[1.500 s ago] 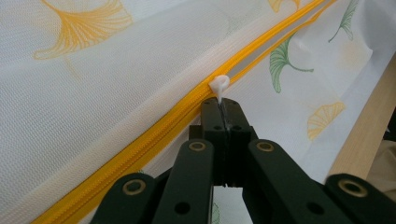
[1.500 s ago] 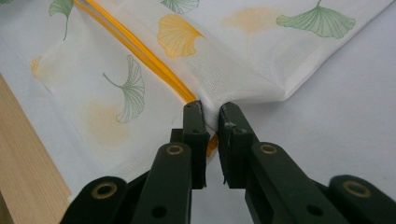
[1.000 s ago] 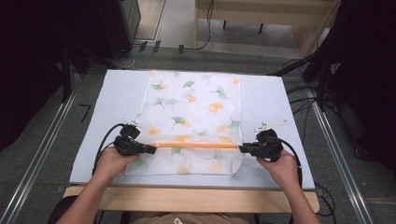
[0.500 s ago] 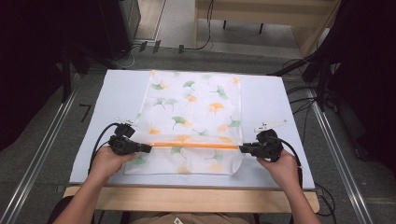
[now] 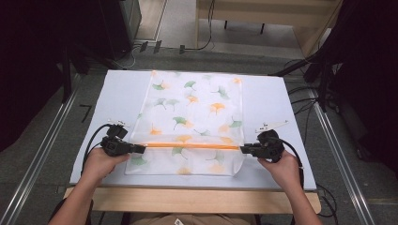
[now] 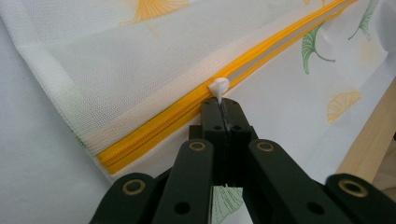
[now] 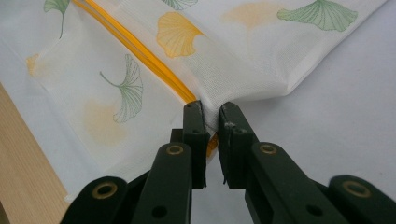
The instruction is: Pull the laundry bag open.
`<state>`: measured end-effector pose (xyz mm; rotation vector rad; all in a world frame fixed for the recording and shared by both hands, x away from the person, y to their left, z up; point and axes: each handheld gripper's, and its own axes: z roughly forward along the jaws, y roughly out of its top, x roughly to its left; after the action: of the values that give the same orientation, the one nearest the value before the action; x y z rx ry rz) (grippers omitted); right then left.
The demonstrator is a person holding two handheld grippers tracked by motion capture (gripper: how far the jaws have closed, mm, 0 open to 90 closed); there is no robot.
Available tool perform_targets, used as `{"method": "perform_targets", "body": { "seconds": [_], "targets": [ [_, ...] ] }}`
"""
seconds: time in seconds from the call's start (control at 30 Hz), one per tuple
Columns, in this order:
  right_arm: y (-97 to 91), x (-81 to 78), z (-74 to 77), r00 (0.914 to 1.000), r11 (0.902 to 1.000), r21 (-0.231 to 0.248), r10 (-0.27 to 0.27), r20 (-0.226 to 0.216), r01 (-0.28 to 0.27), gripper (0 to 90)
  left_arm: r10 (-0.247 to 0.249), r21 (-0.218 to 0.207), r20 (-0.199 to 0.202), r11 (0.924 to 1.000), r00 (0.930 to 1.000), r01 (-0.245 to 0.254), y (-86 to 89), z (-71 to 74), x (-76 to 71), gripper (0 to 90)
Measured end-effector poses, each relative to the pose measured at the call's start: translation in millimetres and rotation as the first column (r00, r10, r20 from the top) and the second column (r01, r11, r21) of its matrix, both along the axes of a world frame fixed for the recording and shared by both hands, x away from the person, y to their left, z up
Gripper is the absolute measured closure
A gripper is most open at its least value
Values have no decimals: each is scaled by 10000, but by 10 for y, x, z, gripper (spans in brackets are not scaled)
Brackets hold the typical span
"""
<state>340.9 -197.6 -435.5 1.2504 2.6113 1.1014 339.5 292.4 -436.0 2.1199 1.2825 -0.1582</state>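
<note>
Table (image 5: 117, 93), pale blue top with a wooden front edge (image 5: 187, 199), lay under both grippers, its bare surface running outward from each

Mesh bag (image 5: 197, 117), white with green and orange leaf prints, lay flat on the table between the two grippers and reached away from them toward the far edge. In the left gripper view its hemmed corner (image 6: 42, 60) sat to the upper left of the jaws; in the right gripper view a fold of the bag (image 7: 261, 70) rose just beyond the jaws

Zipper (image 5: 192, 146), orange, ran straight across the bag from one gripper to the other. Seen in the left gripper view (image 6: 154, 128) as a closed yellow band on the near side of the jaws, split into two lines past them

Left gripper (image 5: 141, 149), at the zipper's left end: jaws pressed together, pinching the pull (image 6: 218, 87), a small white tab standing just beyond the jaw tips (image 6: 224, 105)

Right gripper (image 5: 244, 150), at the zipper's right end: jaws nearly together with a narrow gap, clamping the bag's mesh edge at the zipper end (image 7: 210, 114); orange tape showed down in the gap

Hands (image 5: 101, 161) (image 5: 281, 168) came up from behind, one on each gripper
</note>
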Motion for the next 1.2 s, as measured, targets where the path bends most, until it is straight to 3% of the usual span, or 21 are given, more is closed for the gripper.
{"method": "perform_targets", "body": {
  "seconds": [1.2],
  "targets": [
    [12, 3, -23, 9999, 9999, -129, 86, -121, -88, 835, -31, -35, 91, 10000, 10000, 32, -2, 2, -7, 900]
  ]
}}
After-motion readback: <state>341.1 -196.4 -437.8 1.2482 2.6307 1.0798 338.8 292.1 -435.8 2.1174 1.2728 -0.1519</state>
